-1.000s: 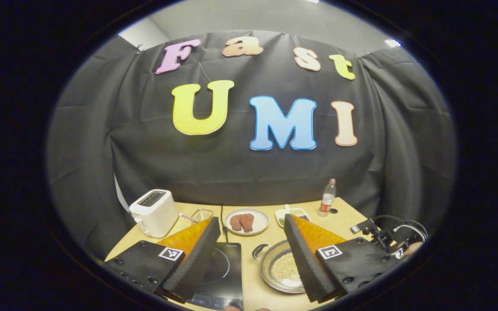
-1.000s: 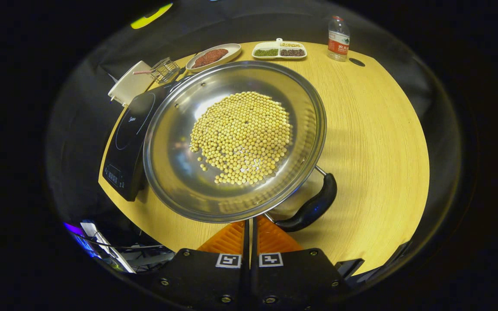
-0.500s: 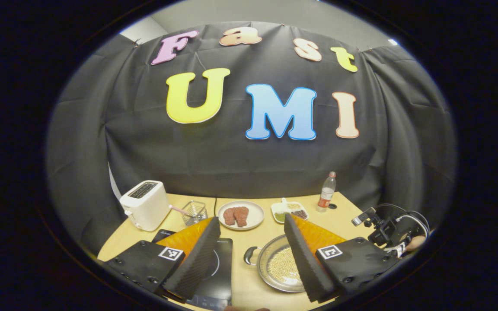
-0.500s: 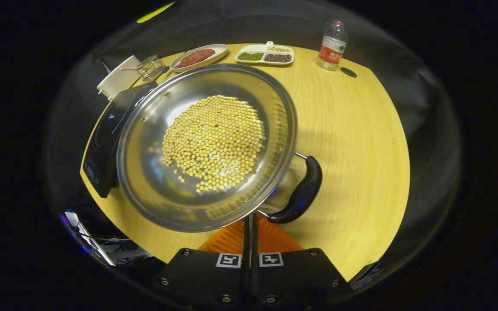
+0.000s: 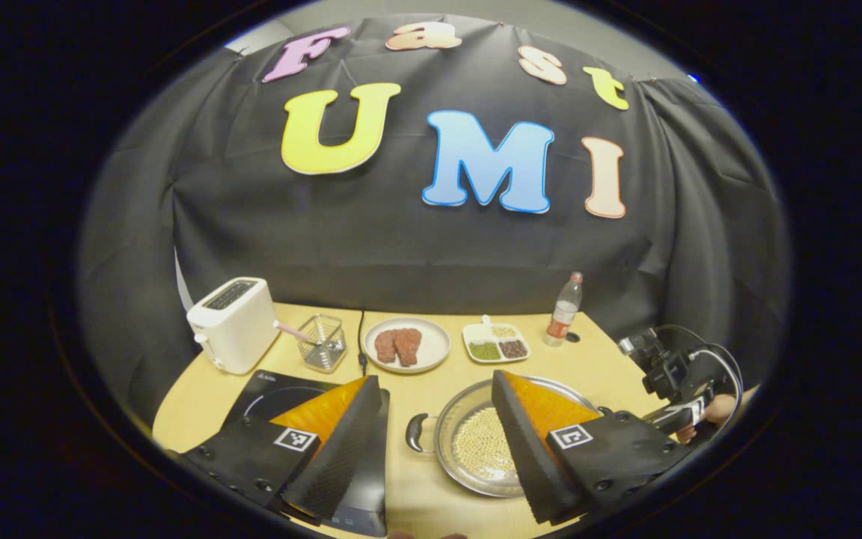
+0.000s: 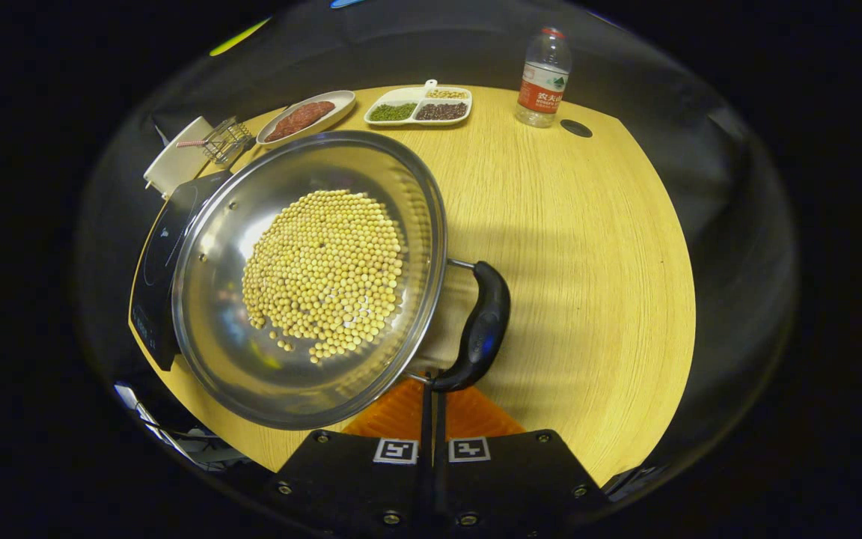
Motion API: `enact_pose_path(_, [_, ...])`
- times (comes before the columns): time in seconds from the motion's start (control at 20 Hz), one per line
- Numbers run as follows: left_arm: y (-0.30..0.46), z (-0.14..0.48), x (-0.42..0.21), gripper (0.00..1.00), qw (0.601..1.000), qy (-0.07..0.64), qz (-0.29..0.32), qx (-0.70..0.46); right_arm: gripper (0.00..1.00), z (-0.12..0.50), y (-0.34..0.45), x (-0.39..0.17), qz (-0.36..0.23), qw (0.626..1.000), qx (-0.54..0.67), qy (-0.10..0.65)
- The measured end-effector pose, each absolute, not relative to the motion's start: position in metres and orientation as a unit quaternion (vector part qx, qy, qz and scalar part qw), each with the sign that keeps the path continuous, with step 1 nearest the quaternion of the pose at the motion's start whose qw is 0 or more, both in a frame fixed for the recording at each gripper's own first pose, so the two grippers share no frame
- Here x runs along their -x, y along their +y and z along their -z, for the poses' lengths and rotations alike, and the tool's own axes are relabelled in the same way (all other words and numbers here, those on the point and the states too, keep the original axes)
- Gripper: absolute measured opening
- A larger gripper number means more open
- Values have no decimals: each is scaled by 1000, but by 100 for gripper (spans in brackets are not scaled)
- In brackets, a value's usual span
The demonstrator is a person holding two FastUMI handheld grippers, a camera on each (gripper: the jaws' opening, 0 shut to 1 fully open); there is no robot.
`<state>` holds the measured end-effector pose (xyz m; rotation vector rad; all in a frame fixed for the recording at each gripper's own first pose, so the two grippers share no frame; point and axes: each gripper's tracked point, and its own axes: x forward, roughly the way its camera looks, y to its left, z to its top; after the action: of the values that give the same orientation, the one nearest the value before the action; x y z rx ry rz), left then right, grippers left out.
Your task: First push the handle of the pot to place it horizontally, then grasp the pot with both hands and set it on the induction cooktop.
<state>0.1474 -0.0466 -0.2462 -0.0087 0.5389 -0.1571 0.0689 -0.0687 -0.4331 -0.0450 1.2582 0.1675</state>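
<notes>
Pot, a shallow steel one carrying a layer of pale yellow beans, is sitting on the wooden counter just beside the induction cooktop; in the right gripper view its rim is overlapping the cooktop's near edge, though whether it is touching cannot be told. One black handle is sticking out from the pot's side toward the counter's open middle, and a second small handle is showing on the opposite side, facing the cooktop, in the left gripper view.

Right gripper is sitting with its fingers drawn together to a thin slit, holding nothing, with the tips right at the lower end of the black handle; contact cannot be confirmed. Left gripper is hovering with its fingers spread wide and empty, framing the gap between cooktop and pot.

Along the counter's far edge are standing a white toaster, a wire basket, a plate of reddish meat, a divided dish of beans and a water bottle.
</notes>
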Motion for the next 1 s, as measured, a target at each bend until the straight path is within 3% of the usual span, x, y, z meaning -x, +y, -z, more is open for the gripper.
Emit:
enact_pose_path(0.3, [-43,302,-149,98,945,316,82,13,2,422,-87,-81,-53,827,6,559])
enact_pose_path(0.35, [-42,311,-148,96,942,325,82,16,7,415,-90,-78,-49,835,3,548])
enact_pose_path(0.5, [-44,331,-153,99,937,337,88,20,75,391,-101,-78,-36,868,4,496])
enact_pose_path(0.55, [-45,336,-156,99,937,337,93,19,93,378,-103,-81,-32,879,1,476])
enact_pose_path(0.8, [-52,374,-170,99,929,351,113,6,96,347,-93,-95,-34,915,-44,400])
enact_pose_path(1.0, [-55,409,-183,98,921,374,113,-1,96,355,-85,-104,-41,920,-48,388])
